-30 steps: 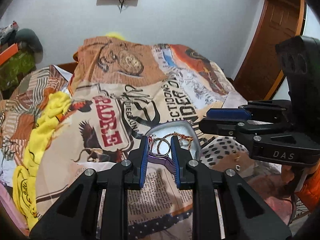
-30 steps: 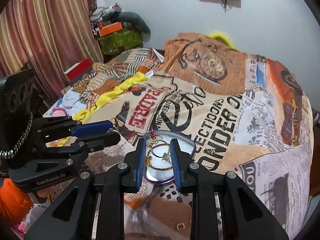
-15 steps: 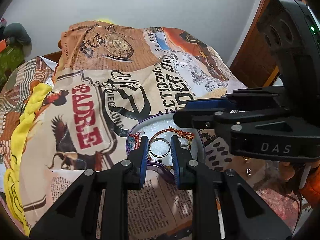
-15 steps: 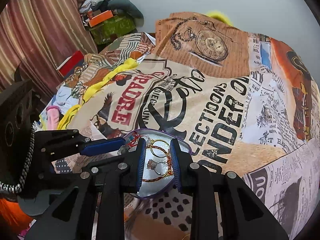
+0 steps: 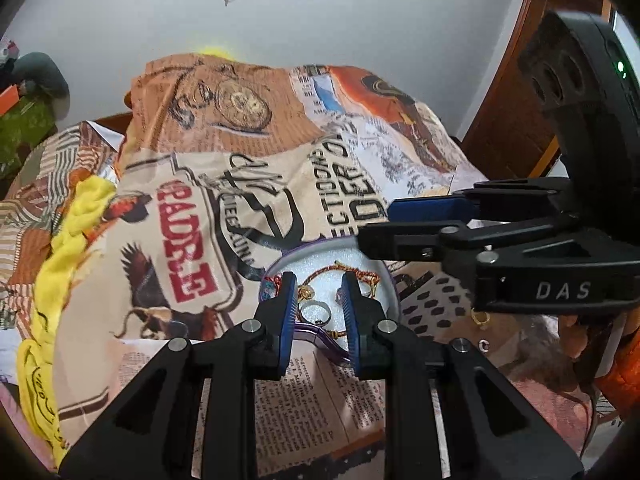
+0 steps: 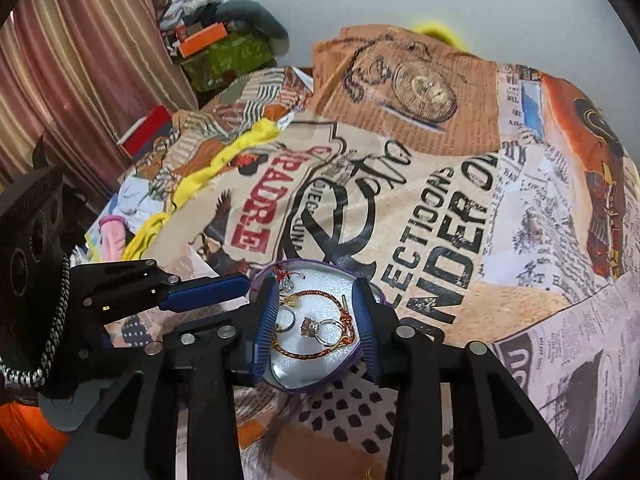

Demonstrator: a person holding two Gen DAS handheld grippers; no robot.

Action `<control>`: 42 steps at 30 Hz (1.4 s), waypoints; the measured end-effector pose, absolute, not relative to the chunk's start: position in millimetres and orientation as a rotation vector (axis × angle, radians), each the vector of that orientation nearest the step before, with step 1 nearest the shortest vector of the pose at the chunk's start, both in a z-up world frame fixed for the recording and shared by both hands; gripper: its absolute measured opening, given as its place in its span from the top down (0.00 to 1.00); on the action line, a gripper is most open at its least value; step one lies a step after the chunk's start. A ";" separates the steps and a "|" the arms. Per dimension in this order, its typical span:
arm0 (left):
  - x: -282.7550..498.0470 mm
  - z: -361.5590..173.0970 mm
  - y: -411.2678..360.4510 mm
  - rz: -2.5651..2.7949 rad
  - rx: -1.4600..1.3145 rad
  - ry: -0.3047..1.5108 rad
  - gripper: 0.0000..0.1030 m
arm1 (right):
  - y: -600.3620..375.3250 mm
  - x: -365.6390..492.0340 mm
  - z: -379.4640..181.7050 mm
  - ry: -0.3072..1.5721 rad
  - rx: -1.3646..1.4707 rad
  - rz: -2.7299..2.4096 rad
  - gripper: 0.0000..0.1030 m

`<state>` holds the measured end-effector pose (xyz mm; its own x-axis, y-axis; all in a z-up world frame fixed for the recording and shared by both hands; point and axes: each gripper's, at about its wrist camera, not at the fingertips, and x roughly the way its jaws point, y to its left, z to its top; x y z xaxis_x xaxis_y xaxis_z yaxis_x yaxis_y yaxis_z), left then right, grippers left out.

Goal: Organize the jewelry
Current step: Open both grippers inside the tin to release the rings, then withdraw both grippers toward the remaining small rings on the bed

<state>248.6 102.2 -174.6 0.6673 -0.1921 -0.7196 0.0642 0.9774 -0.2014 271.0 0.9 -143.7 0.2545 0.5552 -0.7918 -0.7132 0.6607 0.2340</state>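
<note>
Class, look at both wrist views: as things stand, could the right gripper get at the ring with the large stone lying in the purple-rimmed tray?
Probably yes. The right gripper is open, its fingers straddling the purple-rimmed tray, and the stone ring lies uncovered between them. The red-gold bracelet curves close around it and might get caught too.

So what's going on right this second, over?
Left gripper and right gripper both open, empty, over the jewelry tray. Bracelet and rings inside. Loose ring on bedspread.
</note>
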 end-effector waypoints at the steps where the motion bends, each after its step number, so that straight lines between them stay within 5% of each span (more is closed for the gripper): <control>1: 246.1 -169.2 102.9 -0.143 -0.166 0.819 0.78 | -1.4 270.1 -140.5 0.981 -0.184 0.865 0.67; 15: 223.5 -126.3 77.3 -0.158 -0.152 0.766 0.66 | -57.9 241.2 -101.3 0.863 -0.211 0.760 0.66; 32: 219.7 -166.0 -8.0 -0.286 -0.100 0.918 0.66 | -128.5 205.6 -119.3 0.873 -0.218 0.684 0.66; 42: 223.1 -201.9 -38.1 -0.270 0.014 0.981 0.80 | -143.2 204.2 -134.7 0.904 -0.181 0.687 0.66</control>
<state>223.1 -38.1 -201.9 0.5258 -0.2196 -0.8218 0.2321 0.9665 -0.1097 204.2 -143.2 -134.7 0.4231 0.4721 -0.7734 -0.6182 0.7745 0.1345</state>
